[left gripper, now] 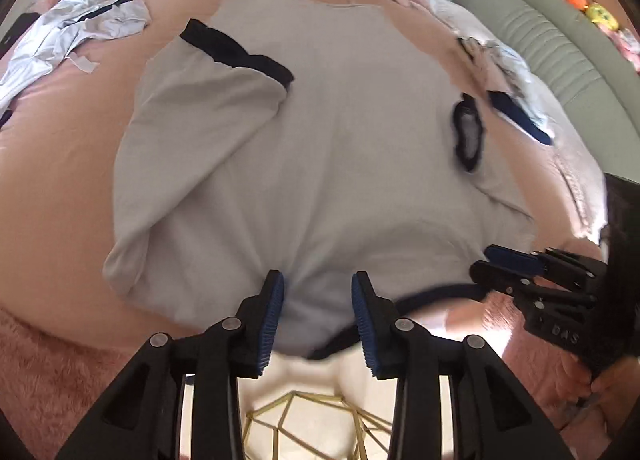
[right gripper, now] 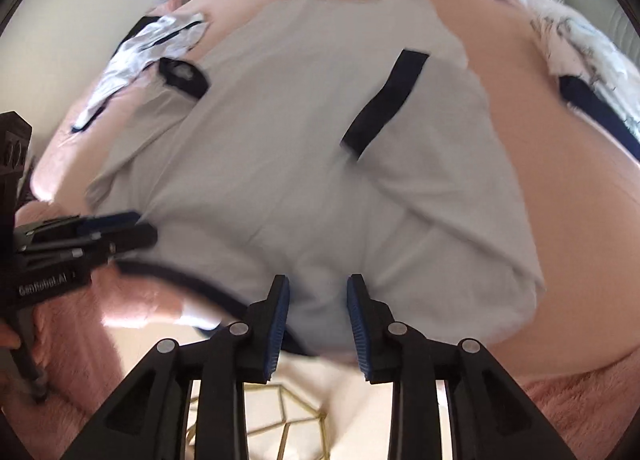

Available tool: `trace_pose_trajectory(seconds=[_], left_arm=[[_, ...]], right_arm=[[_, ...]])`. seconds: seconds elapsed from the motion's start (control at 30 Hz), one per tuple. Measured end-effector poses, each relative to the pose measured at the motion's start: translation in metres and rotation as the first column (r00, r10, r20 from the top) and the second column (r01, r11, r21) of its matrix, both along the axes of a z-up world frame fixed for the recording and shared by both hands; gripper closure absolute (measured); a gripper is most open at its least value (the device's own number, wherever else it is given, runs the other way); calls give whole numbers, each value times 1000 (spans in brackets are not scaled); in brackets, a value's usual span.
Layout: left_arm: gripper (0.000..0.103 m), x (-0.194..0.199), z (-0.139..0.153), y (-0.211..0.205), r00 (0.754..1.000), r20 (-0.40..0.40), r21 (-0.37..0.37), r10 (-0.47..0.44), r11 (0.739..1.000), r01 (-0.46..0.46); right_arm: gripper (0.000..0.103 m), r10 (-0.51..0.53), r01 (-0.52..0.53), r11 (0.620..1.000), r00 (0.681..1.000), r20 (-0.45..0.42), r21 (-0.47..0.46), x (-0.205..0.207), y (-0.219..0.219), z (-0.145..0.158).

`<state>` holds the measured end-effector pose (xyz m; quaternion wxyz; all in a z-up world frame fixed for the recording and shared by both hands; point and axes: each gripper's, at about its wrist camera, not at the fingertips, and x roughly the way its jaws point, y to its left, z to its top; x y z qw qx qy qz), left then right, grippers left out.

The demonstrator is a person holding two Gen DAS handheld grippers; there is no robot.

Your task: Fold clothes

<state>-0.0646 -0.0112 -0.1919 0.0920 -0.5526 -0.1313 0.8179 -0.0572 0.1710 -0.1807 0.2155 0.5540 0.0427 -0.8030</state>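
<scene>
On the pink bed point(left gripper: 60, 179) a grey shirt point(left gripper: 320, 147) lies flat, both sleeves folded onto its body. At the shirt's near edge, the left gripper point(left gripper: 318, 292) and right gripper point(right gripper: 318, 294) stand released, fabric untouched between their jaws.

The left gripper point(left gripper: 318, 310) is black plastic, with two angular fingers hinged on round silver pins and triangular cut-outs in the arms. Each finger ends in a ribbed blue pad point(left gripper: 274, 320). The right gripper point(right gripper: 318, 314) is built the same: black links, silver pins, ribbed blue pads point(right gripper: 358, 324). Seen from the side, the left gripper's body carries white lettering reading "GenRobot.AI", and small silver screws dot the links.
</scene>
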Motion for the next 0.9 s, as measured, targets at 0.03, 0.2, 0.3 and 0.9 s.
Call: trace_pose_trajectory(seconds=[0.03, 0.2, 0.3, 0.9], left_arm=[[70, -5, 7, -5, 1000, -4, 24, -22, 999, 22], [70, -74, 49, -56, 992, -127, 54, 15, 999, -8], [67, -136, 59, -95, 986, -155, 70, 64, 996, -54], [60, -416, -37, -158, 981, -84, 237, 174, 960, -150]], right_arm=[[74, 12, -11, 1000, 1000, 24, -17, 3, 5, 4], [74, -11, 6, 994, 999, -48, -105, -49, 31, 67], [72, -75, 63, 985, 995, -71, -161, -116, 50, 96], [45, -299, 307, 948, 949, 99, -85, -459, 8, -10]])
